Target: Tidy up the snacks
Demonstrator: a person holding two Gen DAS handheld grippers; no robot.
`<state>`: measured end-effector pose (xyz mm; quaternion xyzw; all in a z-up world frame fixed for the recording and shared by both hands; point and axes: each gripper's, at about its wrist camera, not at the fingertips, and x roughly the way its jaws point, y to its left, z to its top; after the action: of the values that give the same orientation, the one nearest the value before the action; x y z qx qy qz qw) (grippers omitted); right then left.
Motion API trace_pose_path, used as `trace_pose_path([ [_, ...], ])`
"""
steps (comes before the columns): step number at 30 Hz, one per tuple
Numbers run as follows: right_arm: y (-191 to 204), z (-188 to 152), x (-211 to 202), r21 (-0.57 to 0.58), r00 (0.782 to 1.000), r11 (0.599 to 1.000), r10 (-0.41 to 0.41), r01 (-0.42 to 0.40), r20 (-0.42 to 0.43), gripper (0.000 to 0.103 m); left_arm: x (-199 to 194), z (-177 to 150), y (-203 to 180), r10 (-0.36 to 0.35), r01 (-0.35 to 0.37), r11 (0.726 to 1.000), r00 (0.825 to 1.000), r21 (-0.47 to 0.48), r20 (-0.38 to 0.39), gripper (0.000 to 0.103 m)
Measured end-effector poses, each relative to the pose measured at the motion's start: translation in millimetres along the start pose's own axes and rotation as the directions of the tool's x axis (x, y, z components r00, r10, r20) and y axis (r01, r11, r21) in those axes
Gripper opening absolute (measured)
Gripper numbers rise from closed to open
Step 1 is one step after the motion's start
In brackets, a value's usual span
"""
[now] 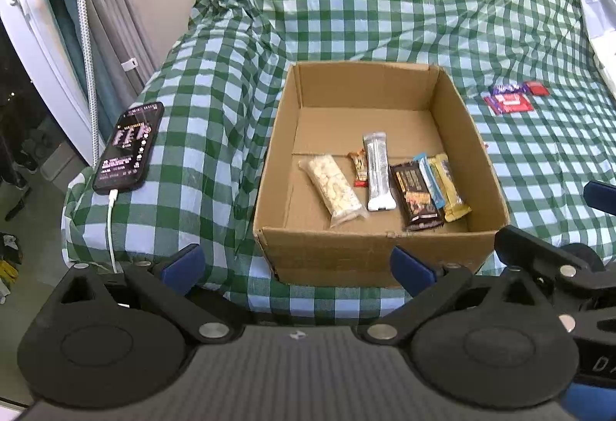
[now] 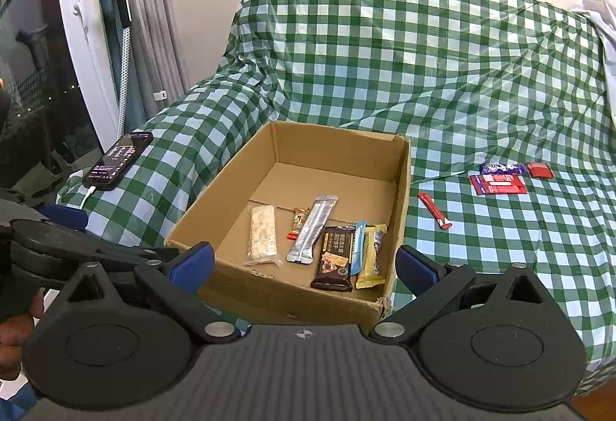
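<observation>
On the checked bedcover, left wrist view: cardboard box [image 1: 379, 166] holds six snack bars [image 1: 389, 182] lined up along its near wall; left claw [image 1: 296, 267] spread, empty, just short of it.

Right wrist view: right claw [image 2: 304, 265] spread, empty; red stick [image 2: 435, 210] and wrappers [image 2: 498, 179] lie unsorted right of the box, well beyond it.

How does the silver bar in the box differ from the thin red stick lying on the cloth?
The silver bar lies inside the cardboard box, in a row with other snacks; the red stick lies alone on the checked cloth, right of the box. The silver bar looks wider and longer; the red stick is slimmer. Both are sealed, lie flat, and neither is touched by a gripper.
</observation>
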<state>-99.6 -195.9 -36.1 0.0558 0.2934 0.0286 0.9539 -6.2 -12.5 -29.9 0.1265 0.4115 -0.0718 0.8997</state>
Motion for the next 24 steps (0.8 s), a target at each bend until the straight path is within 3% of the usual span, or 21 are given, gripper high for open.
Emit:
trace_pose_path([
  [13,-14.8,-3.3,8.5,0.052,1.000,0.999,0.009,-0.008,-0.020,0.100,13.8,7.5,-14.7,0.006,-0.004,0.999,0.999,0.037,-0.049,0.103],
  [24,-49.1,-8.8,27.8,0.145,0.998,0.988,0.052,-0.048,-0.028,0.100,35.0,27.8,-51.9,0.034,-0.023,0.995,0.993,0.102,-0.109,0.103],
])
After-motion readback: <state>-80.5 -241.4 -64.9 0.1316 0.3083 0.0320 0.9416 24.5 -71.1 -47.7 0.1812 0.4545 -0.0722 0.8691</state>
